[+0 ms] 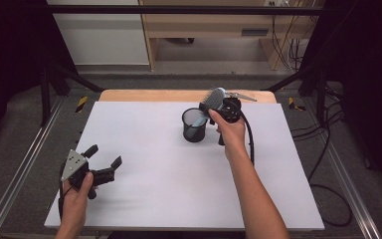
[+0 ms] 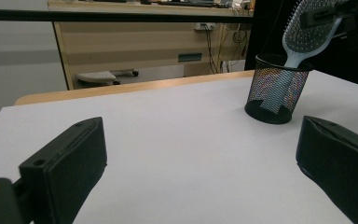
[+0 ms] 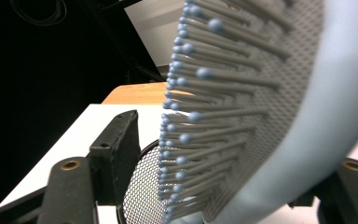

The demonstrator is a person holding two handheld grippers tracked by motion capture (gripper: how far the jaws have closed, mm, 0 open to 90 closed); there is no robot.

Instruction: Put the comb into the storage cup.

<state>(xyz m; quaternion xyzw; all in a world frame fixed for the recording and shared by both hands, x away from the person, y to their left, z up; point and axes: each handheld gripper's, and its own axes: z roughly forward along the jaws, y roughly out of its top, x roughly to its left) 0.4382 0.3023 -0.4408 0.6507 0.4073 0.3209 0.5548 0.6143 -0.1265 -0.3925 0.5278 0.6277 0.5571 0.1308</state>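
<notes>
1. The blue hairbrush point(image 1: 213, 98) stands handle-down in the black mesh cup point(image 1: 194, 125), with its head sticking out above the rim.
2. The right gripper point(image 1: 218, 105) is at the brush head, just above the cup. Its jaws sit around the head, but a gap shows by the bristles.
3. The left gripper point(image 1: 104, 156) rests far from the cup, with its jaws wide and empty.

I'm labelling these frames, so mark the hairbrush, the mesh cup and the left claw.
hairbrush point(image 2: 307, 32), left gripper view, bristle pad.
mesh cup point(image 1: 194, 130), high view, outer mesh wall.
left claw point(image 1: 103, 155), high view, midway between its tips.
</notes>
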